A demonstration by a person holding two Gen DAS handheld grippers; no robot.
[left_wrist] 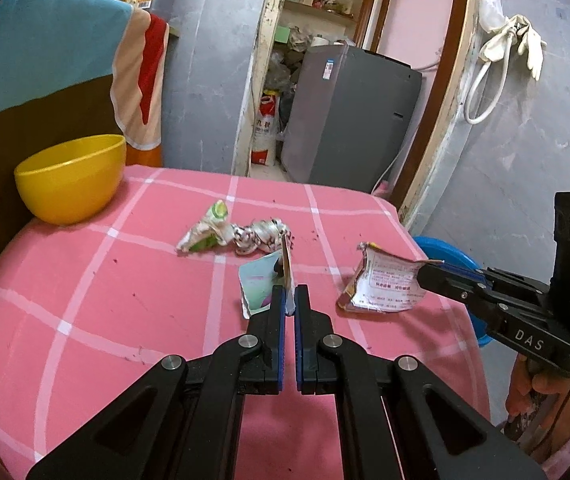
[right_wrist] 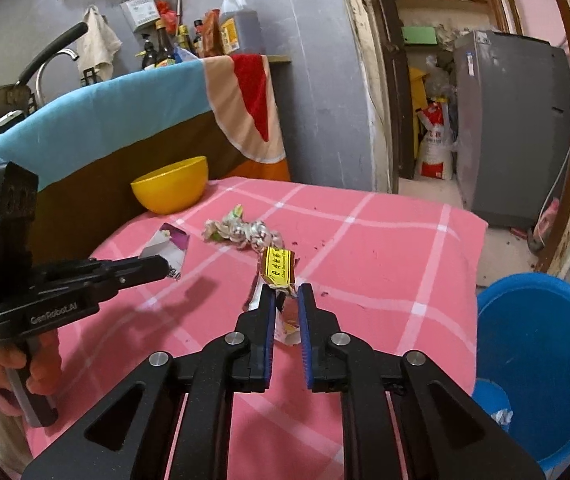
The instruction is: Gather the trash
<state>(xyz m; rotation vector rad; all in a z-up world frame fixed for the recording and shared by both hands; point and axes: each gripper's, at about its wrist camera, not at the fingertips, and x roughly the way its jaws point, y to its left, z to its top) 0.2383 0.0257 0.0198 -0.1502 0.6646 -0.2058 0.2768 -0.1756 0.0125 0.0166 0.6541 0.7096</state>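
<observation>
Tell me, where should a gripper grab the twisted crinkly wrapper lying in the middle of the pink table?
Grab the crumpled wrapper at its narrow twisted waist, where the green-and-white end meets the silvery end. It lies flat and lengthwise across the pink tablecloth, so come down from above with the fingers either side of the waist. That spot looks thin enough to fit between them, while the puffed ends might slip.
</observation>
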